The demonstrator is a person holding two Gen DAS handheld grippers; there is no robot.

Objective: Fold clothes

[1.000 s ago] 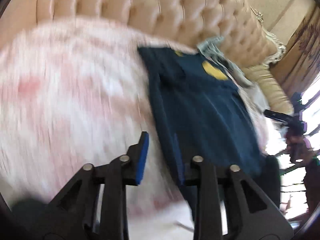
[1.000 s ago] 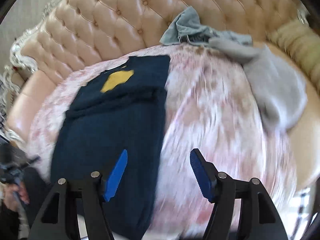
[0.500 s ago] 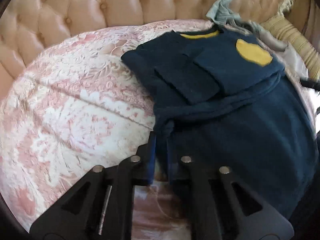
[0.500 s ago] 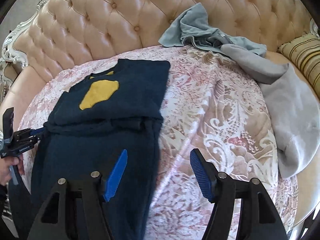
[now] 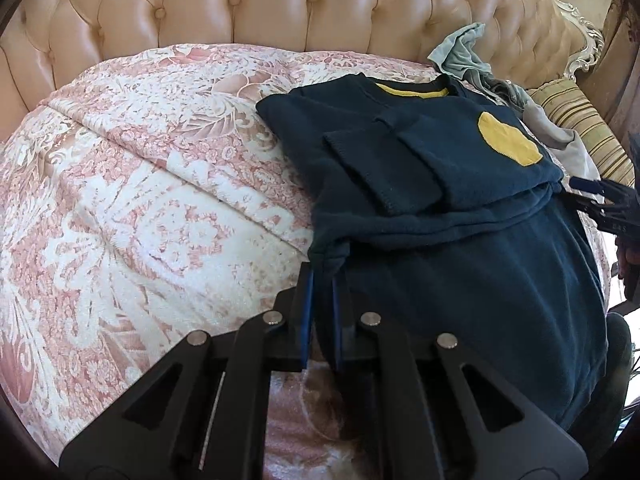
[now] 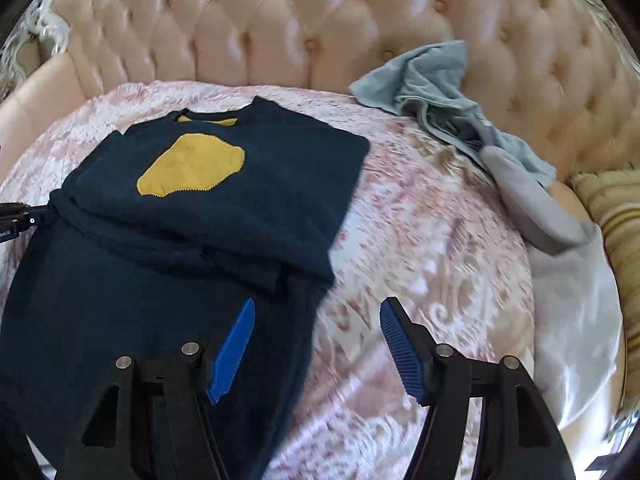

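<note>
A navy sweater [image 5: 460, 264] with a yellow patch [image 5: 508, 140] lies flat on the pink floral cover [image 5: 140, 200], sleeves folded over its chest. My left gripper [image 5: 322, 280] is shut on a bunched bit of the sweater's left edge, near the fold line. In the right wrist view the sweater [image 6: 140, 280] fills the left side. My right gripper [image 6: 318, 344] stands open just above its right edge, one blue pad [image 6: 236, 344] over the navy cloth and the other over the cover. The right gripper [image 5: 584, 196] also shows at the sweater's far side.
A tufted beige sofa back [image 6: 320, 20] curves behind the cover. A blue-grey garment [image 6: 432, 92] and a light grey one [image 6: 532, 208] lie crumpled at the back right, beside a striped cushion [image 6: 612, 216]. A hand [image 5: 626, 252] shows at the right edge.
My left gripper came down onto the sweater's left edge and shut on it, then held still. My right gripper, still open, moved closer over the sweater's right edge.
</note>
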